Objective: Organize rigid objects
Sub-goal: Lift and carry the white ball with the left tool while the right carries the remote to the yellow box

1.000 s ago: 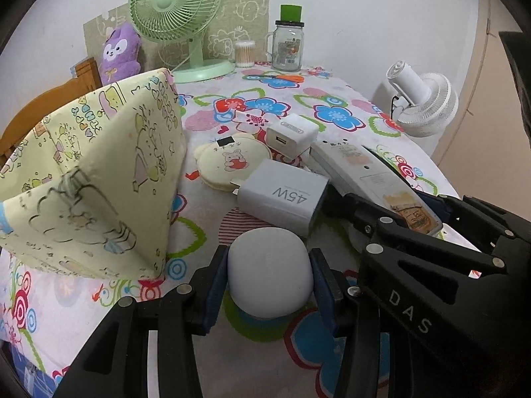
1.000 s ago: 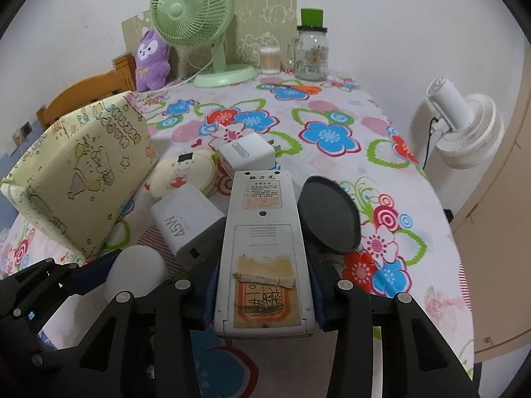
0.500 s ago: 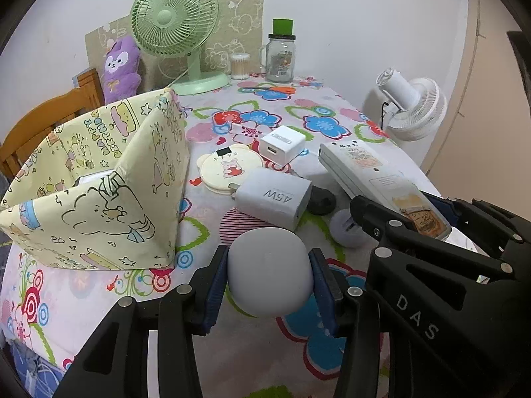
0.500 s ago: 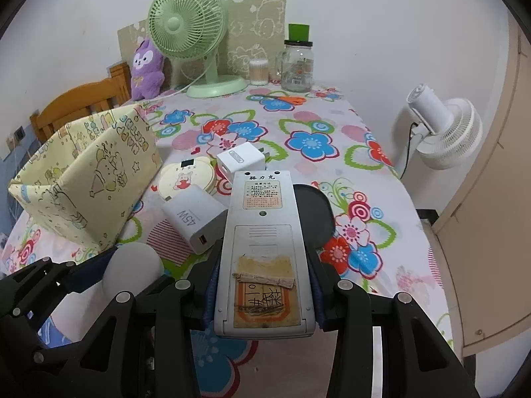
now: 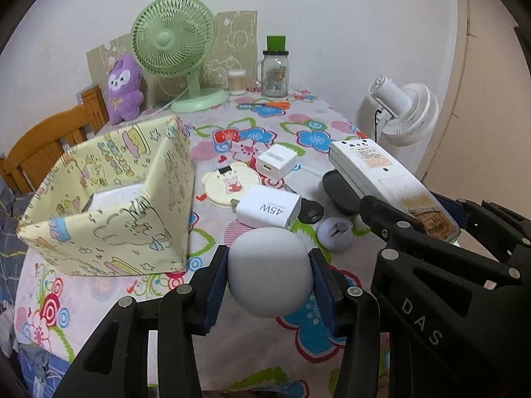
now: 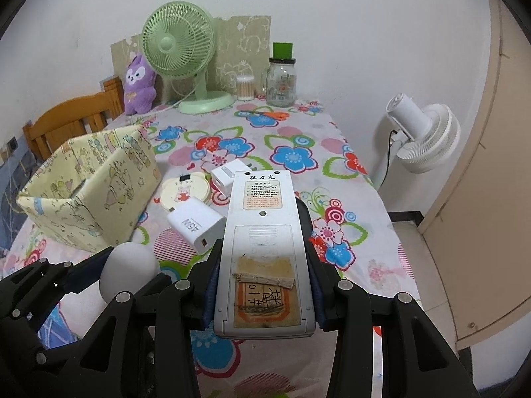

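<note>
Pinching a smooth, rounded white case, the left gripper risks slipping; the right gripper clamps a stiff remote by its long edges.

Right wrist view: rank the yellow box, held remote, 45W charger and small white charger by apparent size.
1. Remote, though nearness to the camera inflates it; the yellow box looks about as large.
2. 45W charger.
3. Small white charger.
</note>
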Available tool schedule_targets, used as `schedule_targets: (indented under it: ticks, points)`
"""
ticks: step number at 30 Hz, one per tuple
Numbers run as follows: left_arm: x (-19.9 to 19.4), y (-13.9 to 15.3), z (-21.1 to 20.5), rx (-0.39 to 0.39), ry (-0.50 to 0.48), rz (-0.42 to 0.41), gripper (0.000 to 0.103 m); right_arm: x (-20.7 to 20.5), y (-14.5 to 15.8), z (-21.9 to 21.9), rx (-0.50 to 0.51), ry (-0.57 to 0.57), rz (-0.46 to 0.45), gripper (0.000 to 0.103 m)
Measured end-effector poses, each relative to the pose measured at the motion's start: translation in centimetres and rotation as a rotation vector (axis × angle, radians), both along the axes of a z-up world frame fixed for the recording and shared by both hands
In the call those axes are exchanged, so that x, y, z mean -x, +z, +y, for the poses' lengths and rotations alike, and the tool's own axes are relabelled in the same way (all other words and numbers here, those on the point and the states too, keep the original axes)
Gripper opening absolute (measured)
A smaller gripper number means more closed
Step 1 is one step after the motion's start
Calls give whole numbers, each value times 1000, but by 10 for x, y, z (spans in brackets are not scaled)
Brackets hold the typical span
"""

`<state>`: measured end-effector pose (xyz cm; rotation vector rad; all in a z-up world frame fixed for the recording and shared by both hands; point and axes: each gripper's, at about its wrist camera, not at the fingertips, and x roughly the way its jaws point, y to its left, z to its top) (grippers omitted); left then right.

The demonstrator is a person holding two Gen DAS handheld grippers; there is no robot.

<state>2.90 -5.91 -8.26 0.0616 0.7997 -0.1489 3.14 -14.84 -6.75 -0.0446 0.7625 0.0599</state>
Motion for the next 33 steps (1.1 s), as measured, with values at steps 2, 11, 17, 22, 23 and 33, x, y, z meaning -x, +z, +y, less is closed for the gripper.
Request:
schedule_targets:
  ticks: [2, 11, 17, 22, 23, 33]
  points:
    - [2, 4, 0, -2, 0, -10, 49, 3, 6, 0, 2, -4, -14, 47]
    - [9, 23, 2, -1, 1, -38, 49, 10, 25, 2, 4, -14, -35, 47]
    - [7, 33, 8, 5, 9, -50, 49, 8, 37, 6, 2, -23, -51, 47]
    - [3, 37, 13, 9, 14, -43, 49, 5, 43, 13, 2, -13, -51, 47]
    - [2, 38, 14, 6, 18, -45, 49, 4, 44, 15, 2, -9, -54, 47]
    - [-5, 47, 34, 2, 40, -49, 49, 0, 57, 38, 0, 21, -77, 47]
